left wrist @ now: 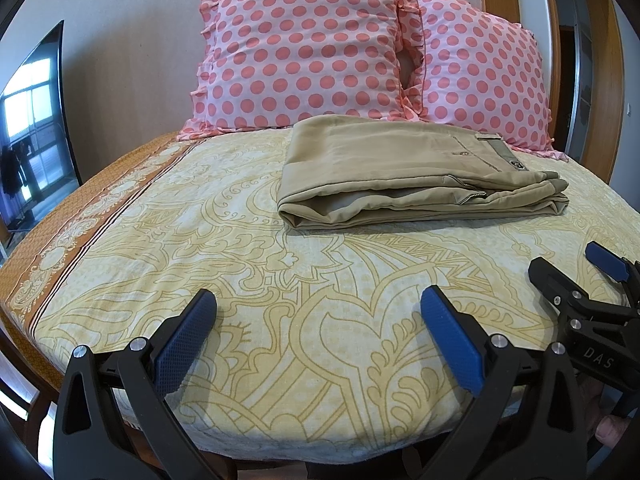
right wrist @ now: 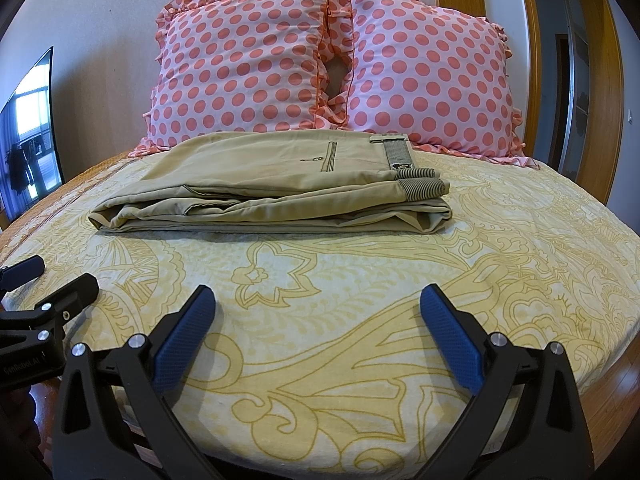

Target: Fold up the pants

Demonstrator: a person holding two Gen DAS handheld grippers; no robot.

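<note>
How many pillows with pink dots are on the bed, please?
2. One pillow stands at the head of the bed, on the left; the second pillow leans beside it on the right, touching it. Both are behind the folded pants.

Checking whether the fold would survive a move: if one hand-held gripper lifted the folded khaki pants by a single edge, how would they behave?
The folded pants would likely sag and unfold, since the soft layers lie loosely stacked. They look light, so a push would probably slide them, bunching the bedsheet. The thicker waistband end may hang lower.
</note>
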